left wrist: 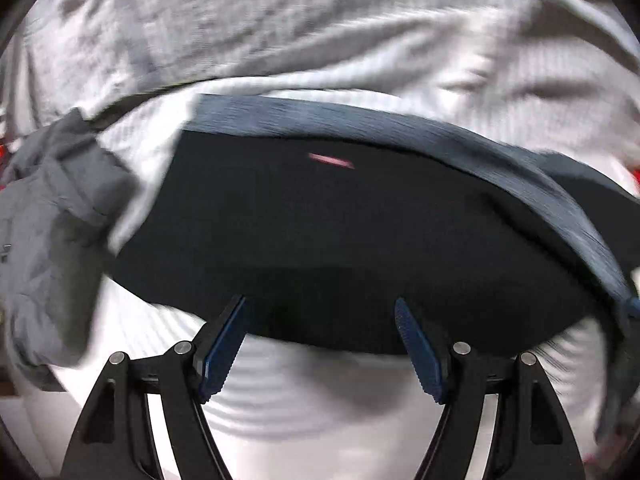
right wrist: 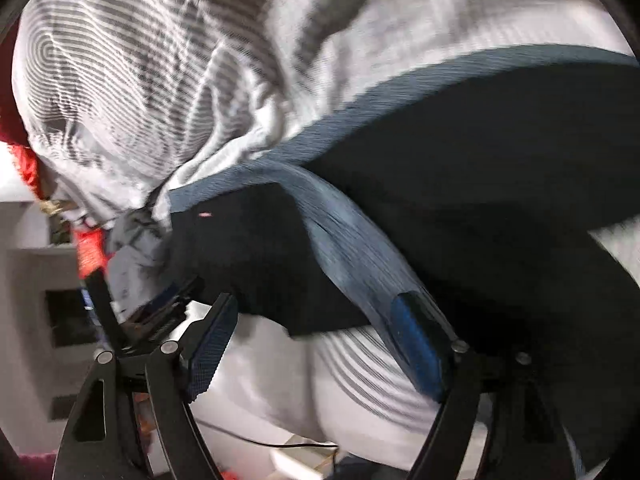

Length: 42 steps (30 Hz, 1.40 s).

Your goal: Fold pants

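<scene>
Both grippers stood wide open, gripping nothing. Dark pants (left wrist: 360, 240) with a blue-grey ribbed waistband (left wrist: 400, 128) lay spread on striped white bedding (left wrist: 280, 32), blurred by motion. Left gripper (left wrist: 320, 344) hovered at the pants' near edge, its blue pads (left wrist: 222, 352) apart. Right gripper (right wrist: 316, 350) had its right-hand pad (right wrist: 416, 344) against the waistband fold, though contact was unclear. A grey garment (left wrist: 52, 220) lay beside the pants.
</scene>
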Available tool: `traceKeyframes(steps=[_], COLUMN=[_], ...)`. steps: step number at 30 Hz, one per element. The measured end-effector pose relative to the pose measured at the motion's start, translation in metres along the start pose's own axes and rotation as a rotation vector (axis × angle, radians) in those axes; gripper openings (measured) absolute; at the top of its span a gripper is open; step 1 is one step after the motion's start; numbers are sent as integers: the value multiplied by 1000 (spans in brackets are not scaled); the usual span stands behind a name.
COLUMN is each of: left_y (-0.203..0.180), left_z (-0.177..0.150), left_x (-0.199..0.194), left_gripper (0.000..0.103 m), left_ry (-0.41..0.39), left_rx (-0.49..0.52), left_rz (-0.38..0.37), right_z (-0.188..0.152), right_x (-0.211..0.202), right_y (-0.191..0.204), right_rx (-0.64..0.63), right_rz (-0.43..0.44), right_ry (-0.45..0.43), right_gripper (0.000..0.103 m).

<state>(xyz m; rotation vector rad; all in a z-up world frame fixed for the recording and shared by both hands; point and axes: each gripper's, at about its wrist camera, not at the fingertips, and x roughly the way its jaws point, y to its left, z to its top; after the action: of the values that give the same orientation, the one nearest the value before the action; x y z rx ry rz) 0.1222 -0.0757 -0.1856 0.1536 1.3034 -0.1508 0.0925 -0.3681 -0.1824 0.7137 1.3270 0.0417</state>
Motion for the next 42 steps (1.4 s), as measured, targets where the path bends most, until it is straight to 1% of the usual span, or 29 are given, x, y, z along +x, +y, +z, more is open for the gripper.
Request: traceKeyframes(steps=[1,2,4,5,6,7,8,9,10,13,16,19,21,22,24,26,27,28,29,31,32,33,34,35,39,42], left_y=[-12,-28,-59,-79,-87,-105,-116,-131,-141,-183,-214,-237,-248,-250,-254,-260,-262,-264,-266,-271,-273,-276,-279,-283,-295,-297], left_z=[-6,-12,-24,-31,-34,-40,-43,-47,-49,-57,-55,-52,-49,-50,-51,-53,-53,-54,-54,-53,-52,-51,-51,-49,-40,-28], left_x=[-5,-10,-16,-20,-21,-24,-25,-28,-30,-34,-28,-22,-13,-10,-4,-1,1,3,6,9,10,10,10,10,-8,-18], left_gripper=[76,76,76,76,76,76,76,76,76,76,76,76,76,76,76,76,76,76,76,76,70,47,35,26,26,26], left_ry=[-1,1,14,24,32,48,55,58,59,78,117,133,159,174,197,206,211,218,226,234,239,244,256,267,210,192], left_rx=[17,50,114,146,161,184,198,218,231,266,274,257,236,227,223,236,239,240,237,225,218,212,211,207,227,213], left_rz=[-28,-62,-118,-163,-189,-231,-257,-294,-314,-366,-391,-406,-401,-398,-398,-387,-385,-384,-386,-399,-407,-421,-440,-464,-481,-504], right_z=[-12,-24,-58,-75,-86,-105,-115,-130,-144,-174,-196,-201,-202,-204,-204,-202,-199,-195,-192,-187,-186,-187,-187,-184,-160,-136], right_x=[-9,-15,-34,-42,-48,-54,-59,-65,-70,-91,-101,-96,-89,-88,-85,-82,-80,-76,-72,-67,-68,-71,-81,-87,-115,-133], right_y=[-7,-13,-35,-45,-54,-67,-80,-97,-115,-173,-211,-234,-240,-248,-257,-264,-264,-263,-261,-261,-263,-263,-265,-263,-253,-250], right_rx=[12,29,75,94,106,136,162,213,282,449,539,526,503,503,533,550,543,531,526,530,537,538,531,522,481,470], right_rz=[-27,-29,-114,-150,-179,-228,-239,-224,-193,-142,-81,-36,-50,-47,2,74,93,106,113,138,163,189,219,235,283,321], right_ry=[-18,-28,-68,-85,-92,-97,-99,-106,-118,-168,-199,-174,-148,-148,-158,-178,-177,-164,-149,-120,-122,-130,-147,-159,-196,-226], right_gripper=[82,82,82,82,82,82,82,82,82,82,82,82,82,82,81,75,71,57,34,3,3,3,3,3,3,3])
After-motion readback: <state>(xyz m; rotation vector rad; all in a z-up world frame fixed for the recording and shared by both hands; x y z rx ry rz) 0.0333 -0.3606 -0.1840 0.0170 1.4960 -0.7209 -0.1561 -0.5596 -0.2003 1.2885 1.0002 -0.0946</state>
